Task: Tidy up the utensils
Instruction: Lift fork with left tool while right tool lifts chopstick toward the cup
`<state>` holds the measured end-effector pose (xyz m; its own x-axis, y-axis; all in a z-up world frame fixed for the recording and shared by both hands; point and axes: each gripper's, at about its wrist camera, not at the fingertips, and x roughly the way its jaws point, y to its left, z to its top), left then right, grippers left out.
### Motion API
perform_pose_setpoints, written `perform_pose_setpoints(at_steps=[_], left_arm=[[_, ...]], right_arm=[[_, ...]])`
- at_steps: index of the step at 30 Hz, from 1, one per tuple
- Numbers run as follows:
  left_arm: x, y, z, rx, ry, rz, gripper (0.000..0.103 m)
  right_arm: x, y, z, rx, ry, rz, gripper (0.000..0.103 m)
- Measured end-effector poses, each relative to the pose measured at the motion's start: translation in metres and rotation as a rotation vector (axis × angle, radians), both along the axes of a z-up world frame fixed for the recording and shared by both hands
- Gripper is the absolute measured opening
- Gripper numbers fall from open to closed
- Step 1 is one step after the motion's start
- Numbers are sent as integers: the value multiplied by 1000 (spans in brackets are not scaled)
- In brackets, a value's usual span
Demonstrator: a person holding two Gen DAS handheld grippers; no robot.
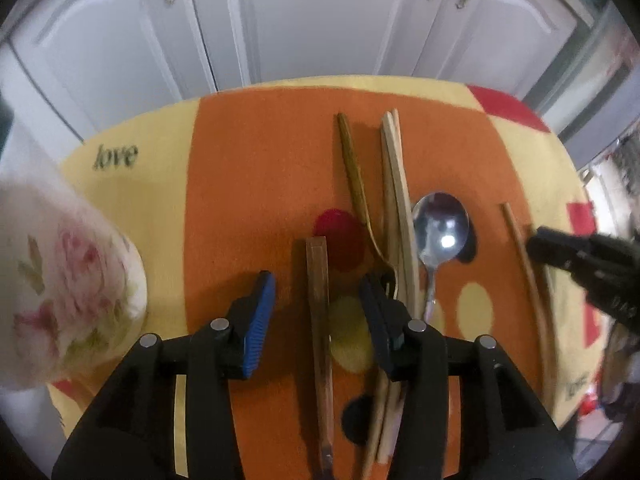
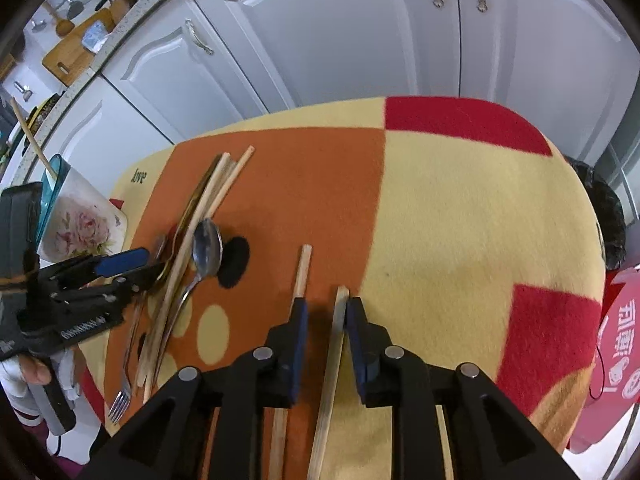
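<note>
Carefully: left tongs gape, straddling a dark chopstick; centre it before clenching. Right tongs, at three o'clock, narrowly bracket a pale chopstick, unclenched.

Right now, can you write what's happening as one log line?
left gripper: open over dark stick | right gripper: open, pale stick between jaws | spoon: on cloth

White panelled cabinet doors — speckled countertop, wooden cutting board on it
</note>
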<state>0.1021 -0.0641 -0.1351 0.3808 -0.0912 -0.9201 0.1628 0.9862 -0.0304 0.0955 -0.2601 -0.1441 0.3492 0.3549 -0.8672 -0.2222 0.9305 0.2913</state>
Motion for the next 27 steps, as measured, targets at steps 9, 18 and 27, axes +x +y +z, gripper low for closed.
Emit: perform_pose_setpoints(at_steps=[9,18,27], left_arm=[[-32,31,36,-163,-61,-12,8],[-89,57,106,-306,-209,-20,8],[-120,86,126,-357,-262,8,8]], right_arm=[[-20,-9,45,47,-100,14,6],[-58,-10,120,150,-255,46,5],[-44,8,101,-32,-175,72,5]])
